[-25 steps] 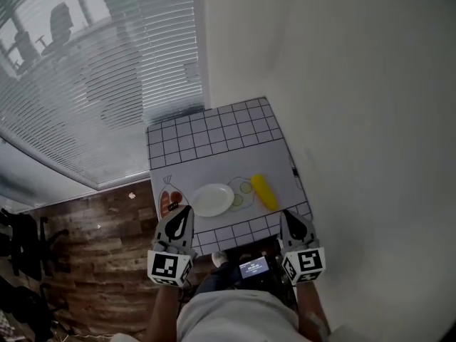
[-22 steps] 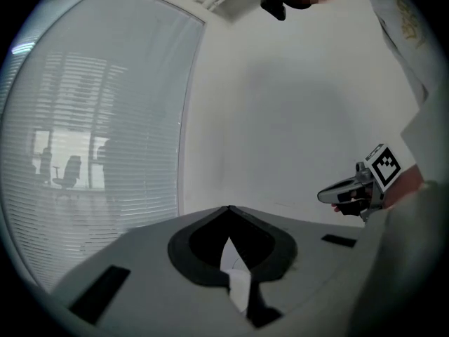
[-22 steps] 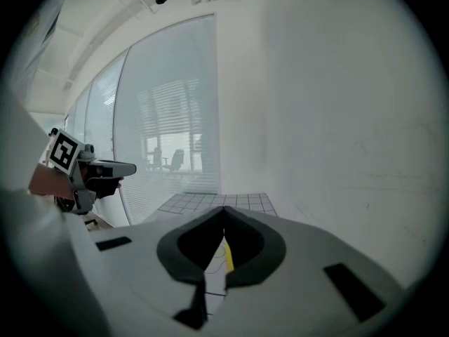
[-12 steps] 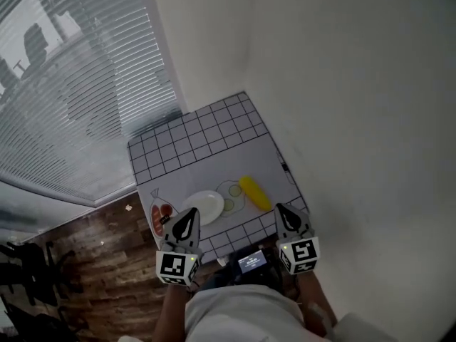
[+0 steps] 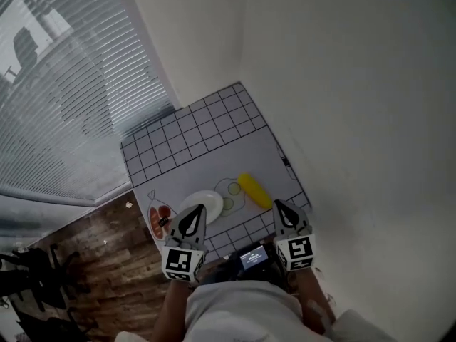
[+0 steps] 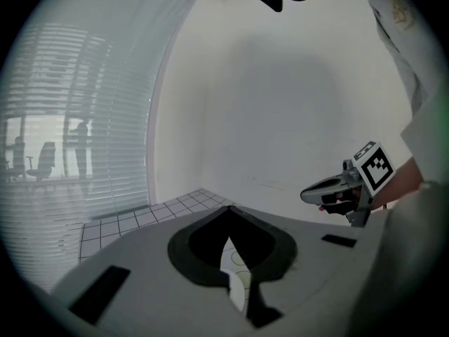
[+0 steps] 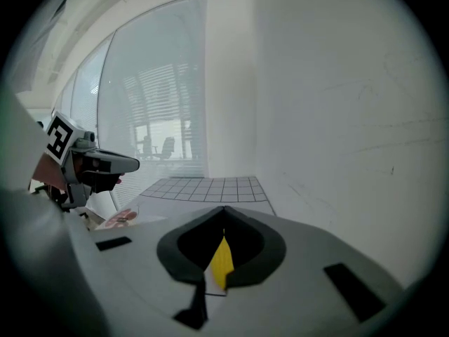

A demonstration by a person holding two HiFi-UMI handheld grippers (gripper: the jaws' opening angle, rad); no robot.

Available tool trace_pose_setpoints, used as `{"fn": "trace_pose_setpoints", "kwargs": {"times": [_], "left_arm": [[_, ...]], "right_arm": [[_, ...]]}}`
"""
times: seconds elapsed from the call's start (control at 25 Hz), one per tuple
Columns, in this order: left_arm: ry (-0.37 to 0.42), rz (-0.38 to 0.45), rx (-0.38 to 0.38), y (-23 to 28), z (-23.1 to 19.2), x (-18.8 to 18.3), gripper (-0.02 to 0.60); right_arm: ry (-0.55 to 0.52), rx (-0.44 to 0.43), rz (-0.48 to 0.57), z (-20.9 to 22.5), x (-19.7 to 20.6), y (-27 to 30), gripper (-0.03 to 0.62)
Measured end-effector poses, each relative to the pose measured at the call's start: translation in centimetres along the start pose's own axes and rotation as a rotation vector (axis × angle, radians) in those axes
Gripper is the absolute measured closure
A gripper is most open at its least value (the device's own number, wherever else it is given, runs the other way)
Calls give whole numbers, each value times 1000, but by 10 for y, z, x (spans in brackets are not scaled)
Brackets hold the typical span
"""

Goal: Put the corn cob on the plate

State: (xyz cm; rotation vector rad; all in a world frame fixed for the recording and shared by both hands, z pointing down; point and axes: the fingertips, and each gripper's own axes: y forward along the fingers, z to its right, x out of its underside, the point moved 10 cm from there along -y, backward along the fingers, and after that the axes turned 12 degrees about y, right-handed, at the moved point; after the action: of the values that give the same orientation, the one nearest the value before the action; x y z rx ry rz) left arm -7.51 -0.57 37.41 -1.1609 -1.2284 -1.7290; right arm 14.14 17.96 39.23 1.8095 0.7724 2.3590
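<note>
A yellow corn cob [image 5: 254,190] lies on the grey mat at the right of the small tiled table, next to a white plate [image 5: 200,205] at the mat's near left. My left gripper [image 5: 194,219] is shut and empty, its tip over the plate's near rim. Through its slit in the left gripper view a sliver of the plate [image 6: 236,276] shows. My right gripper [image 5: 283,213] is shut and empty, just short of the cob's near end. In the right gripper view the cob [image 7: 222,262] shows straight ahead between the jaws.
A clear bag with red contents [image 5: 159,219] lies left of the plate. Pale green round slices [image 5: 232,189] sit between plate and cob. A white wall runs along the table's right side and slatted blinds [image 5: 64,98] stand at the left. Wooden floor [image 5: 100,269] lies below.
Both grippers have come lower and closer to the table's near edge; the left tip now reaches the plate's rim and the right tip nears the cob. Both stay shut.
</note>
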Motion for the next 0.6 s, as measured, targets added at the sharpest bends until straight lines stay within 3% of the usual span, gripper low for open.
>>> {"fn": "trace_pose_setpoints", "kwargs": {"times": [0.6], "left_arm": [[9, -52, 111, 44, 8, 18, 574]], "right_arm": [[-4, 2, -72, 9, 11, 29, 588]]}}
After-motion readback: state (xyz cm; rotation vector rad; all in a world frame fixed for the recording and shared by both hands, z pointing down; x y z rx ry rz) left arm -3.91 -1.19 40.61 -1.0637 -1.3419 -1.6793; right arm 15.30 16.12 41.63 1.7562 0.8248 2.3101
